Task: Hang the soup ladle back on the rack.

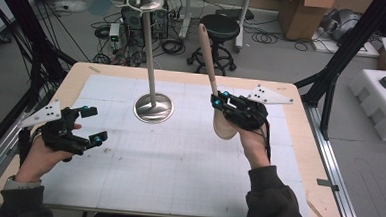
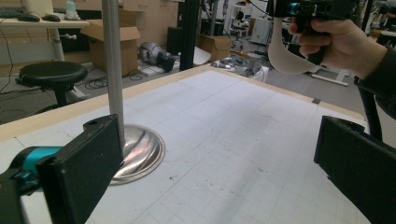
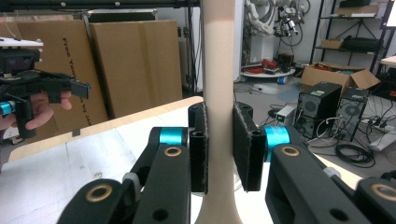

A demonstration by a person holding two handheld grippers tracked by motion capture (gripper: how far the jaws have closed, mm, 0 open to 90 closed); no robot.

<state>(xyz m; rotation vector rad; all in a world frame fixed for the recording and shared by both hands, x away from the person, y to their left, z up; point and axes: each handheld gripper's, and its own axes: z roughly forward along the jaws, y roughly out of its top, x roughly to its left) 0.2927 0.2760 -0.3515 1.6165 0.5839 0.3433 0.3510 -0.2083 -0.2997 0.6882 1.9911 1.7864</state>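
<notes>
My right gripper point(image 1: 217, 101) is shut on the handle of a long beige wooden utensil point(image 1: 208, 54). It holds the utensil upright over the right middle of the table, broad end point(image 1: 224, 126) down. In the right gripper view both pads press the handle point(image 3: 218, 56) at the right gripper point(image 3: 219, 144). My left gripper point(image 1: 94, 125) hovers open with nothing in it over the table's left side, its jaws wide apart around the left gripper's point(image 2: 219, 158) midpoint. A silver stand with a round base point(image 1: 153, 108) and a tall pole point(image 2: 112, 60) rises at mid-table between the two grippers.
A white gridded mat point(image 1: 178, 158) covers the wooden table point(image 1: 299, 144). Beyond the far edge are a black stool point(image 1: 219, 27), computer towers with cables point(image 1: 130, 20) and cardboard boxes point(image 1: 301, 14). Black frame legs point(image 1: 333, 66) stand to the right.
</notes>
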